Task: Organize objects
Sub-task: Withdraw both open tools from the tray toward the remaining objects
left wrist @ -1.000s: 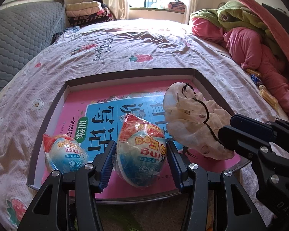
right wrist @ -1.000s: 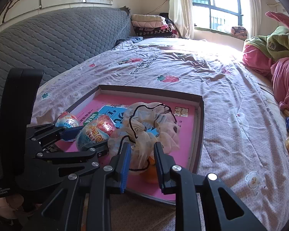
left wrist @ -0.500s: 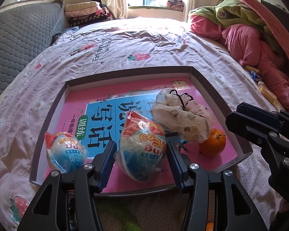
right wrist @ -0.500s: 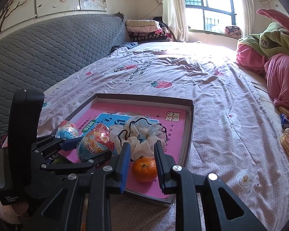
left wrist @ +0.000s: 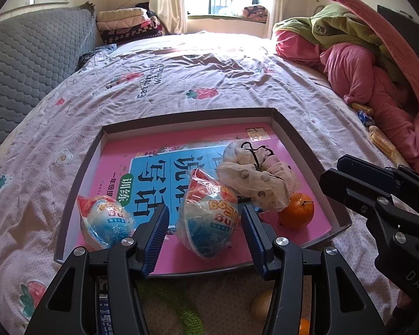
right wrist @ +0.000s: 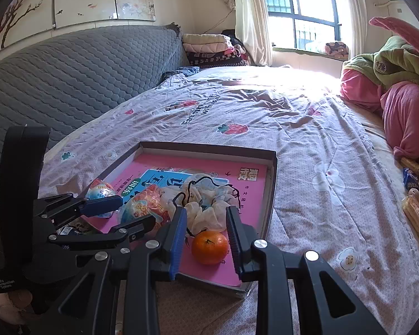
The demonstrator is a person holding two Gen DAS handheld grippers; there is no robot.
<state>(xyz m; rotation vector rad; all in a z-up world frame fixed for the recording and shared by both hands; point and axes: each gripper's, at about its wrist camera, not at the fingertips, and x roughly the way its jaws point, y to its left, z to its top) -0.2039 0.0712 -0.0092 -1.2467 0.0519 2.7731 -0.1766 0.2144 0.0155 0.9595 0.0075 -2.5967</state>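
Crinkly wrapped egg (left wrist: 208,220) is bracketed, untouched, by the released left tool (left wrist: 205,233); orange (right wrist: 209,247) sits between the released right tool (right wrist: 206,240)

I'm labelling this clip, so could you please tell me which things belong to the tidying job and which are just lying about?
Job:
tray
two wrapped eggs
scrunchie
orange
pink book

Lying about:
pink blanket
folded quilts
snack packets

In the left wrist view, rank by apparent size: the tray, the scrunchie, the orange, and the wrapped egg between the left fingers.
1. tray
2. scrunchie and wrapped egg: alike; the egg's nearness makes it unsure
3. orange
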